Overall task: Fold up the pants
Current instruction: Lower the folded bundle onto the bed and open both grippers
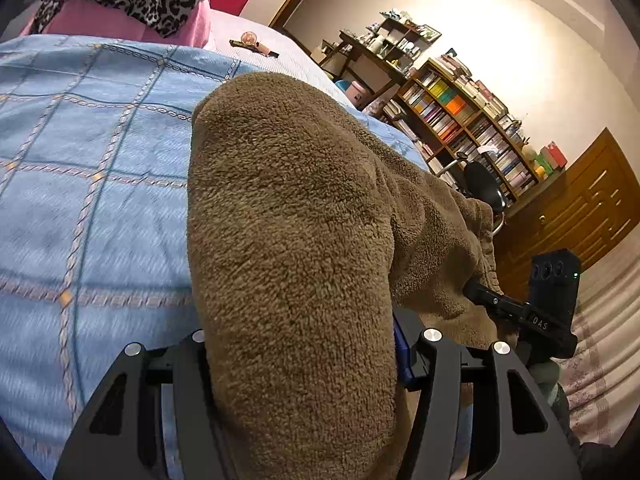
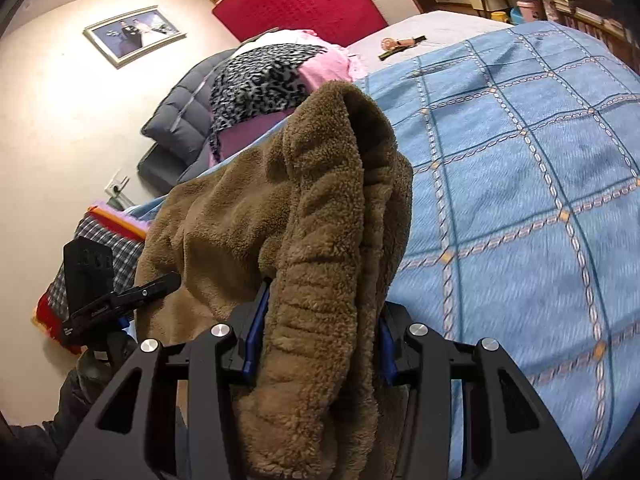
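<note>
The brown fleece pants [image 1: 296,216] hang between both grippers above the blue checked bedspread [image 1: 92,168]. My left gripper [image 1: 308,360] is shut on one end of the pants, and the fabric covers its fingertips. My right gripper [image 2: 320,344] is shut on the ribbed waistband end [image 2: 324,320], which bunches up over the jaws. In the left wrist view the right gripper [image 1: 520,312] shows at the right, clamped on the far edge of the pants. In the right wrist view the left gripper [image 2: 120,300] shows at the left, on the pants [image 2: 224,220].
A pink blanket with a leopard-print cloth [image 2: 260,80] and a dark duvet [image 2: 180,128] lie at the head of the bed. A small hand mirror [image 1: 252,42] lies on the bed. A bookshelf [image 1: 460,120] and a wooden door [image 1: 580,208] stand at the right.
</note>
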Action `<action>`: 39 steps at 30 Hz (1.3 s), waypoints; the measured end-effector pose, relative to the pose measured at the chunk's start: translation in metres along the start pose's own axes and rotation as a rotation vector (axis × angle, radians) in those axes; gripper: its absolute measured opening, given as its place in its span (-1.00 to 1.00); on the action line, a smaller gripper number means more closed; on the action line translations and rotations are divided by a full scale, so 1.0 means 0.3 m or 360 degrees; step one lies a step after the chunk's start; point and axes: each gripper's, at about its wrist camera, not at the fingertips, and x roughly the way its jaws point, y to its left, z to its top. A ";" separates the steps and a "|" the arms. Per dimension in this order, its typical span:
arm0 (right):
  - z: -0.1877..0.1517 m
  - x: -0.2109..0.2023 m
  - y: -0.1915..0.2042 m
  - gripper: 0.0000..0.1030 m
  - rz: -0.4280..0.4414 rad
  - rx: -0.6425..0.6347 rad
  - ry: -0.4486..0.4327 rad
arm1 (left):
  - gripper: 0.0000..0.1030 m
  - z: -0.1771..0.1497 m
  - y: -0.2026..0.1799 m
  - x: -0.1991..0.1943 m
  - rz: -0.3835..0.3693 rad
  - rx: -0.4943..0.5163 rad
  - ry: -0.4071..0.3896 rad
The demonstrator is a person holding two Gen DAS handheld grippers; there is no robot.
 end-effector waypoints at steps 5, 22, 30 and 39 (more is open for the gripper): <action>0.069 0.090 -0.081 -0.12 -0.0052 0.0036 0.0012 | 0.10 0.058 0.037 0.125 -0.0002 -0.0037 0.0022; 0.066 0.202 -0.157 0.03 -0.0242 -0.0050 0.0015 | 0.54 0.062 0.059 0.265 0.0272 0.0068 0.0022; -0.014 0.031 -0.022 0.08 -0.0463 -0.0259 -0.0198 | 0.54 -0.009 -0.056 0.145 0.0439 0.0269 -0.0130; -0.132 0.063 -0.095 0.08 -0.0543 -0.0134 -0.0064 | 0.55 -0.112 -0.107 0.182 0.0529 0.0485 -0.0110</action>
